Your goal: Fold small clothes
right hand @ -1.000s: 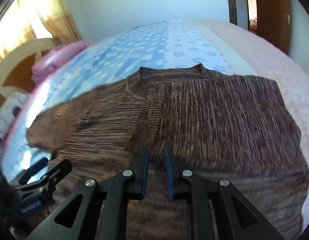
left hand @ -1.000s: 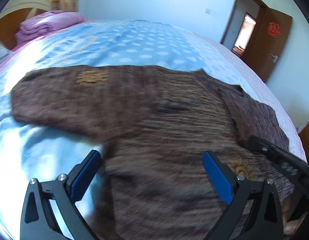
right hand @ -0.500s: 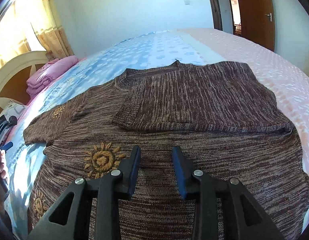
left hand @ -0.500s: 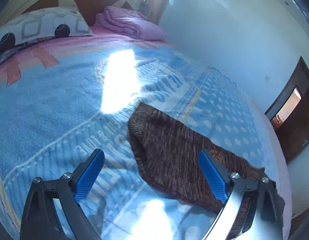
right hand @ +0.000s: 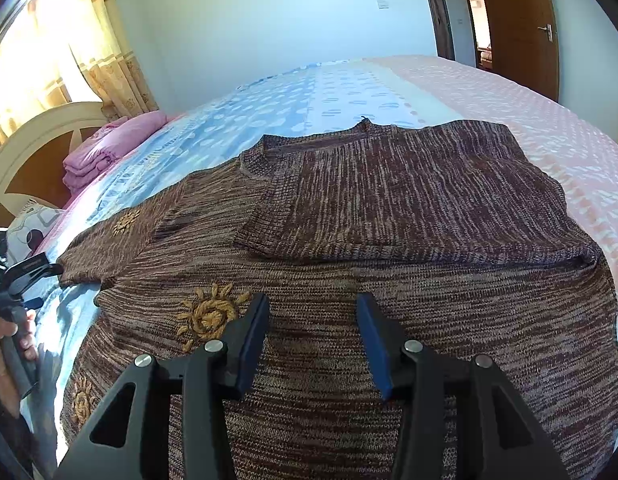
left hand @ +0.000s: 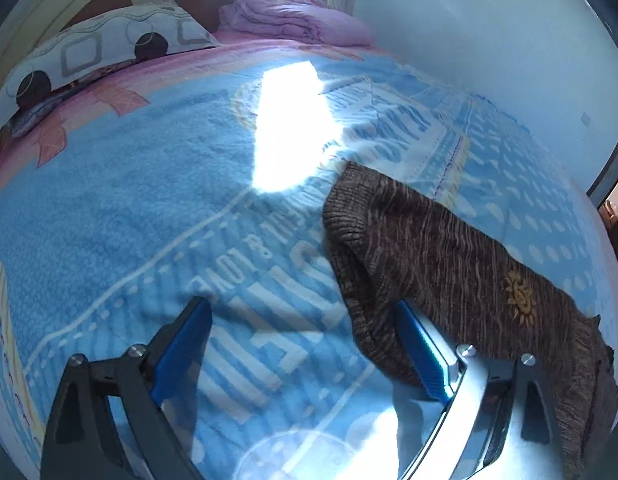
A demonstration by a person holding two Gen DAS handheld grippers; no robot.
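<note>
The brown sweater [right hand: 389, 240] lies flat on the bed [right hand: 349, 88] w/ one sleeve already folded across, so the right gripper [right hand: 313, 340] hovers over its body, jaws opening & empty, while the left gripper [left hand: 305, 344] gapes wide beside the other sleeve [left hand: 409, 248], prob. to fold it next.

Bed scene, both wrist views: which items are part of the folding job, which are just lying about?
In the job:
- brown knit sweater, one sleeve already folded across its chest
- its unfolded sleeve
- left gripper, open beside that cuff
- right gripper, jaws opening, gripping nothing

Lying about:
- folded pink blanket
- patterned pillow
- blue bedspread
</note>
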